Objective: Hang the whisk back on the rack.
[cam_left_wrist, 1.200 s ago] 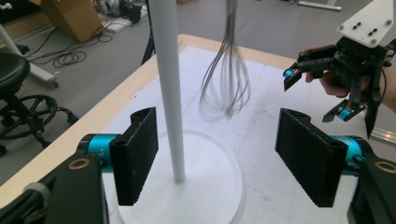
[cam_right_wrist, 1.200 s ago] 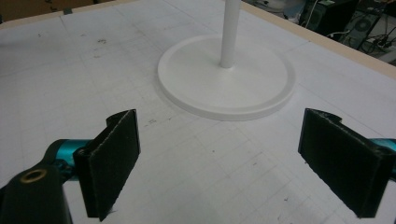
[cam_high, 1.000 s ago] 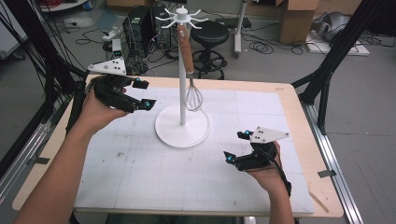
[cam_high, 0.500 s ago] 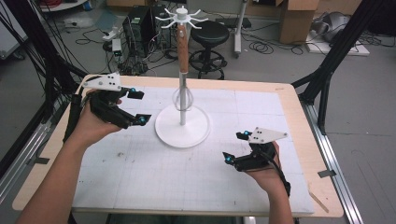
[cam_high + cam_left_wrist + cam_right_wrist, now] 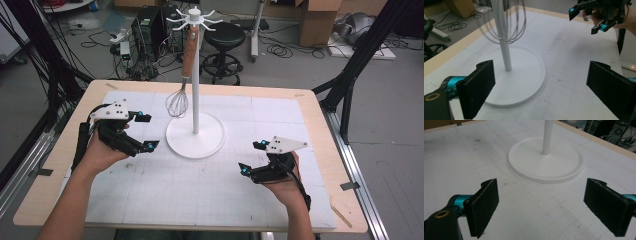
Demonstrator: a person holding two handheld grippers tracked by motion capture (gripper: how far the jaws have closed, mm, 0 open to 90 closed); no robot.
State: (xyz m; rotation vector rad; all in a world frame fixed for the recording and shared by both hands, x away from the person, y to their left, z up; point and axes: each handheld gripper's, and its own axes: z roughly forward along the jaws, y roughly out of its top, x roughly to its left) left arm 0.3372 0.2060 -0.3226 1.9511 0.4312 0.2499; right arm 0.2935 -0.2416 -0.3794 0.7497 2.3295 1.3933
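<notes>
A white stand (image 5: 195, 134) with a round base and a hook crown rises at the middle of the table. A wire whisk (image 5: 177, 103) with a wooden handle (image 5: 187, 46) hangs from one hook, left of the pole. My left gripper (image 5: 148, 131) is open and holds nothing, left of the base and apart from the whisk. In the left gripper view the blurred whisk wires (image 5: 504, 26) hang beside the pole (image 5: 505, 50) above the base (image 5: 524, 75). My right gripper (image 5: 250, 157) is open and holds nothing, right of the base (image 5: 546, 161).
The table (image 5: 320, 130) carries a white gridded mat framed by a wooden border. Behind its far edge stand a black stool (image 5: 223, 37), computer gear and floor cables. Black frame legs (image 5: 350, 75) flank the table. The other hand's gripper (image 5: 599, 15) appears far off in the left gripper view.
My left gripper has drawn back from the stand toward the near left. The whisk has swung from the right of the pole to its left. The right gripper has stayed put.
</notes>
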